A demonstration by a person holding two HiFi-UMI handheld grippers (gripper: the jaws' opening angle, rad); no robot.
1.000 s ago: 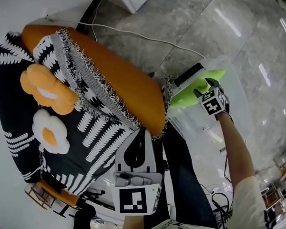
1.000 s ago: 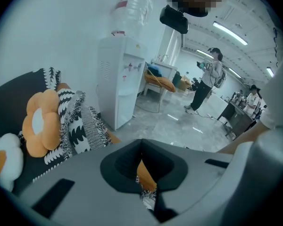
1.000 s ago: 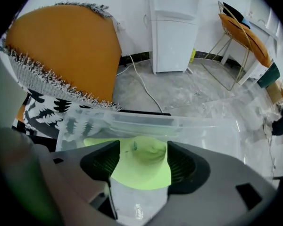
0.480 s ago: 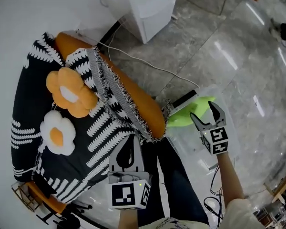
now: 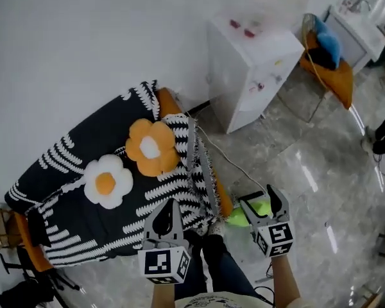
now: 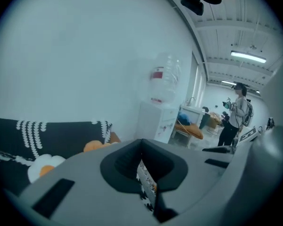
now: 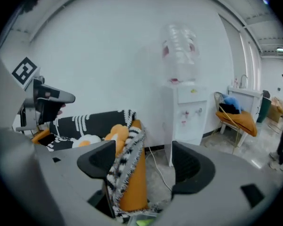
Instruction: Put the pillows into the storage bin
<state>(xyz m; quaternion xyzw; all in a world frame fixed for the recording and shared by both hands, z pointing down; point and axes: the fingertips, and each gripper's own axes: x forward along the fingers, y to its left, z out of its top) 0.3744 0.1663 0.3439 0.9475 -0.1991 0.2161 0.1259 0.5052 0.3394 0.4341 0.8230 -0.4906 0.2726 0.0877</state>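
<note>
On the sofa's black-and-white blanket (image 5: 70,153) lie an orange flower pillow (image 5: 153,147) and a white flower pillow (image 5: 107,182). A green pillow (image 5: 245,215) lies low beside the sofa's end; the clear bin around it is hard to make out. My right gripper (image 5: 260,197) hangs above the green pillow. Its jaws have just been opening and stand open with nothing between them (image 7: 144,161). My left gripper (image 5: 166,215) hovers over the blanket's front edge, its pads closed together and empty (image 6: 141,166).
A white water dispenser (image 5: 250,69) stands against the wall right of the sofa, with a white cable (image 5: 226,158) running across the grey floor. A chair with an orange cushion (image 5: 327,63) is further right. A person (image 6: 238,114) stands far off.
Both grippers have risen well above the sofa and bin. The right gripper has lifted off the green pillow with its jaws spread wider. The view now takes in the whole sofa.
</note>
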